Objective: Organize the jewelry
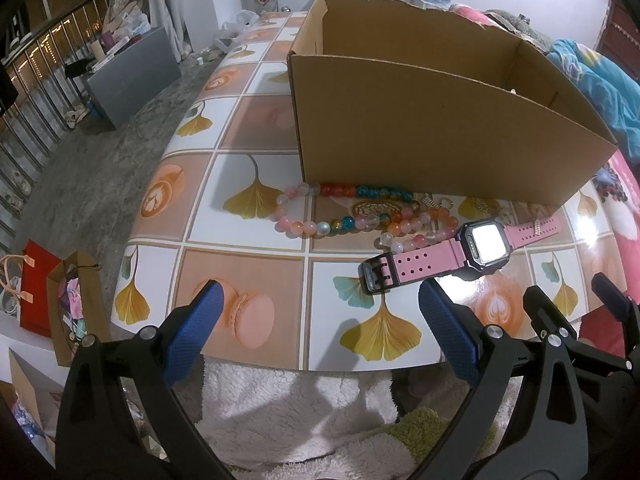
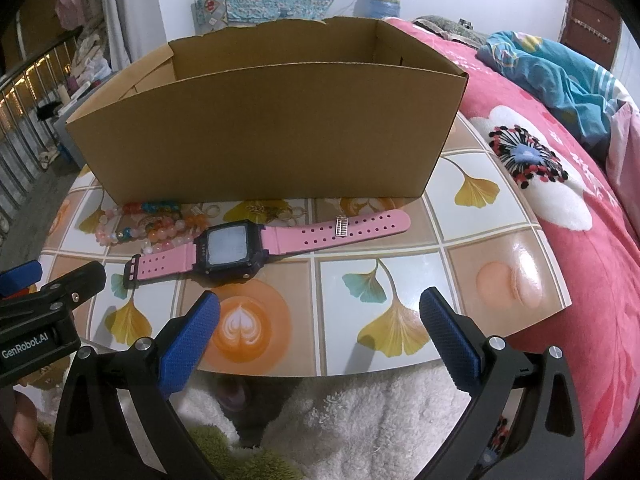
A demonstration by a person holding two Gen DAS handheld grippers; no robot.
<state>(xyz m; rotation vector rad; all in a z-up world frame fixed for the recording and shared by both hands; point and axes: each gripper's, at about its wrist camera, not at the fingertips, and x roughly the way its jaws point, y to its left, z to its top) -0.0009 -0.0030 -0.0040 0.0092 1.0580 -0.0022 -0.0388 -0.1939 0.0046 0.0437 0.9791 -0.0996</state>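
Pink-strapped watch (image 2: 236, 250) w/ black square case, flat on tiled desk (image 2: 440, 216) beside bead bracelets (image 1: 344, 216), before cardboard box (image 2: 260, 128). Left hand-held gripper (image 1: 316, 330) & right hand-held gripper (image 2: 320, 334) agape, empty.

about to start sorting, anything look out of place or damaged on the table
The cardboard box has a ragged, torn top edge on its far wall. All the jewelry lies outside it: the beaded bracelets in a loose tangle against its front wall, the pink watch flat beside them. Nothing looks spilled or broken.
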